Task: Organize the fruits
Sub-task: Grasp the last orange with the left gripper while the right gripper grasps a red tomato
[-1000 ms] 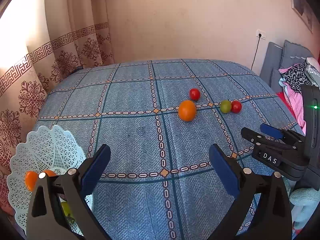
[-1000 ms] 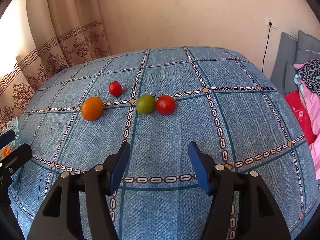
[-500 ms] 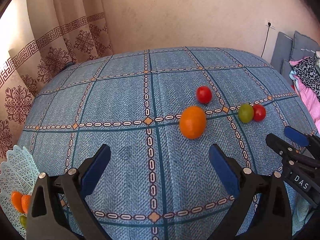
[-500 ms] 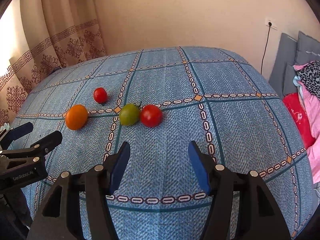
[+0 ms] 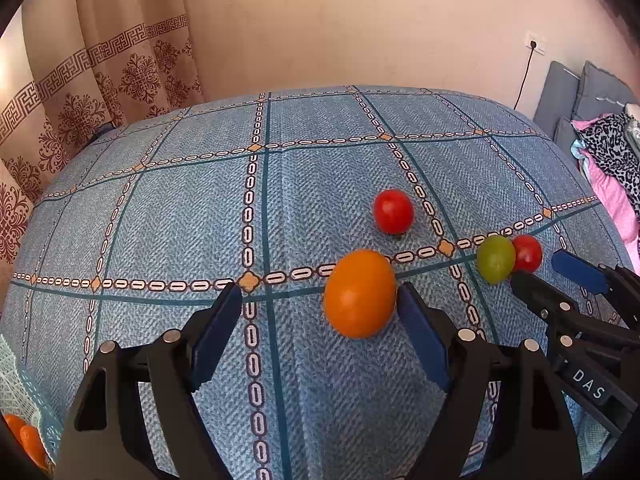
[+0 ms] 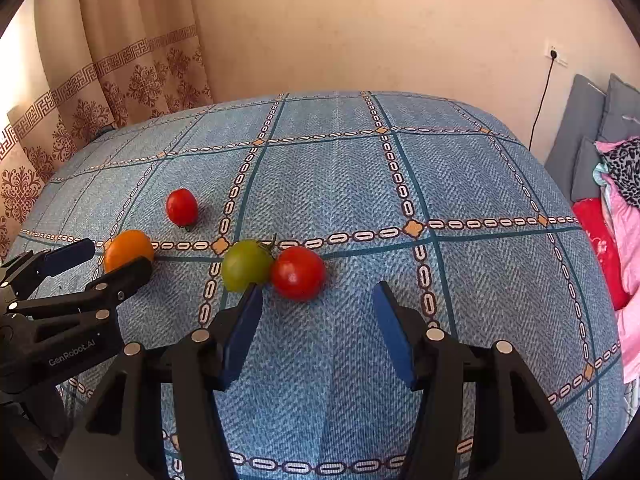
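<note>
Fruits lie loose on the bed: from the left wrist we see our left gripper (image 5: 320, 308) spread wide and empty, the orange fruit (image 5: 359, 293) at one o'clock against its right finger; firm, smooth, apt to roll, best pinched across its middle. From the right wrist, our right gripper (image 6: 318, 312) gapes empty, green tomato (image 6: 246, 265) touching red tomato (image 6: 298, 273) at twelve o'clock, soft-skinned, on the yielding blue bedspread (image 6: 460, 184) near curtains (image 6: 132, 60).
</note>
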